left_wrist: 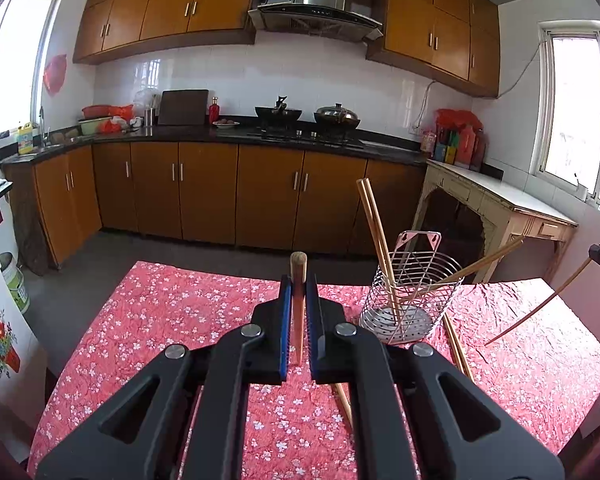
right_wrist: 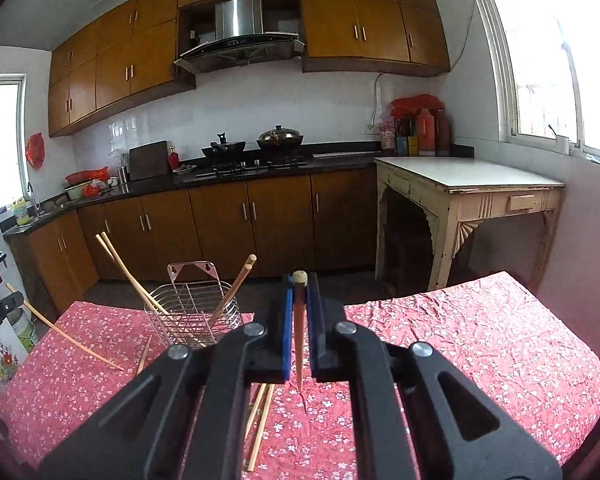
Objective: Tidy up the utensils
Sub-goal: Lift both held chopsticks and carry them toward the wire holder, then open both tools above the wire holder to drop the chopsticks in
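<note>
We hold one chopstick [left_wrist: 299, 304] in left gripper [left_wrist: 299, 284], another chopstick [right_wrist: 299, 332] in right gripper [right_wrist: 299, 280]; both clamped narrow; risk: crossed sticks in wire holder [left_wrist: 410, 292] block entry, tipping it.

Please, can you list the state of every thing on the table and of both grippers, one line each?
left gripper: shut on a chopstick, raised above the table.
right gripper: shut on a chopstick, raised.
wire holder: upright on the tablecloth, three chopsticks leaning inside.
loose chopsticks: lying flat on the cloth, not yet sorted.
</note>
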A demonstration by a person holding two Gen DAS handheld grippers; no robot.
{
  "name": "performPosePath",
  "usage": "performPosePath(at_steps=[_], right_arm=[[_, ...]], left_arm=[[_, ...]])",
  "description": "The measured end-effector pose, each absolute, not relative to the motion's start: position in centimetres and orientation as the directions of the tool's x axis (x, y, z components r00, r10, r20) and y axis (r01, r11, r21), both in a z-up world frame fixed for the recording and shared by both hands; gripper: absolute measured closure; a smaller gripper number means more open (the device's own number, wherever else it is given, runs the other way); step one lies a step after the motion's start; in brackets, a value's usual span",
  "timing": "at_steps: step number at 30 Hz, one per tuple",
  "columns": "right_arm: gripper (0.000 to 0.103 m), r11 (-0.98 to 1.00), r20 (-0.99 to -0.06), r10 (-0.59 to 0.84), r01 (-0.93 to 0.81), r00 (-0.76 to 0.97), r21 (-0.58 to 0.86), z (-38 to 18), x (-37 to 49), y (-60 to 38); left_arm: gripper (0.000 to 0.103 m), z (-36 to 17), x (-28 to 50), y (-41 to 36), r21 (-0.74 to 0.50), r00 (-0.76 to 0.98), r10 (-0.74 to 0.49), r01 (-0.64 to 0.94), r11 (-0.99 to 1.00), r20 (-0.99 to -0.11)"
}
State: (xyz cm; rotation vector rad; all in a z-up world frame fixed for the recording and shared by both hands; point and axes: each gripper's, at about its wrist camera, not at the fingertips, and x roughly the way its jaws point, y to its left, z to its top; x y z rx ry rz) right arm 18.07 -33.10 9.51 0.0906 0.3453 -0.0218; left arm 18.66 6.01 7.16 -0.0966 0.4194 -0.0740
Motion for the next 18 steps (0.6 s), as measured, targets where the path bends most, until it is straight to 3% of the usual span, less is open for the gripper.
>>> performPosePath(at_steps=[8,18], right_arm=[[0.096,0.990,-0.330,0.094,-0.053,0.939,0.132,12.2,16.9,-32.0],[0.096,0.969,-0.227,0.211,-0.172,0.951,0.180,19.0,17.3,-28.7]], left_arm=[[0.096,9.2,18.5,4.9,-0.118,0.919,-0.118,0.079,0.990,-0.376],[0.096,16.4,19.4,0.6,-0.144,0.944,-0.208,0.175,0.974,-0.256]])
